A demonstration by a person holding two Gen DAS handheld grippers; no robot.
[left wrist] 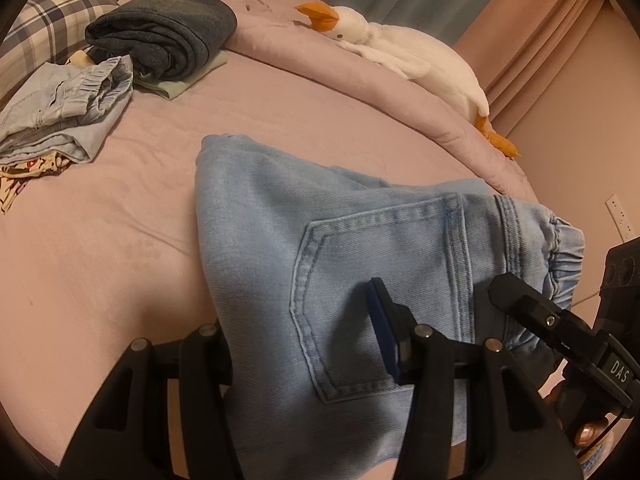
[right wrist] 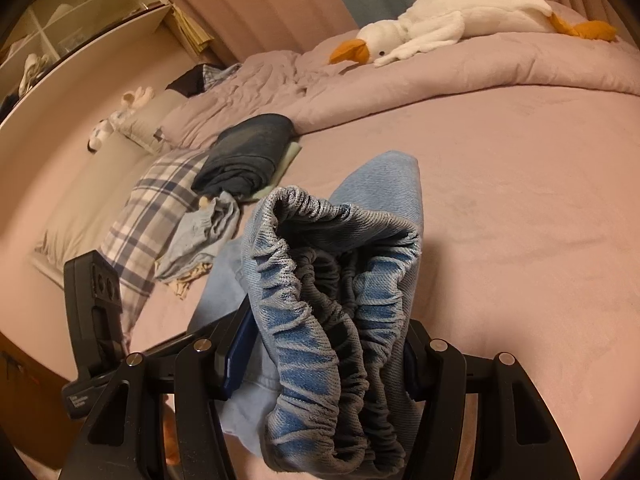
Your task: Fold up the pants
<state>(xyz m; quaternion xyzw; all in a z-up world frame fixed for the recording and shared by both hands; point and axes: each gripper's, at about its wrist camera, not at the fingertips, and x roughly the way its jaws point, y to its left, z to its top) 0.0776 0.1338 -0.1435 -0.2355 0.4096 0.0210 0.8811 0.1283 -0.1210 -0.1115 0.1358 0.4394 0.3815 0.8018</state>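
Note:
Light blue jeans [left wrist: 360,232] hang folded over the pink bed [left wrist: 120,220], back pocket facing me, lower end resting on the sheet. My left gripper [left wrist: 304,344] is shut on the denim beside the pocket, with its left finger hidden behind the cloth. In the right wrist view the bunched elastic waistband [right wrist: 320,280] fills my right gripper [right wrist: 328,344], which is shut on it. That right gripper [left wrist: 520,304] shows at the waistband end in the left wrist view. The left gripper's body [right wrist: 96,300] shows at lower left in the right wrist view.
A dark folded garment [left wrist: 160,32] lies on a pale green one at the back left, with another folded pair of pale jeans [left wrist: 60,108] and a plaid pillow [right wrist: 160,200] beside it. A white plush goose [left wrist: 400,48] lies on the rolled duvet [right wrist: 480,68]. Shelves [right wrist: 80,12] stand behind the bed.

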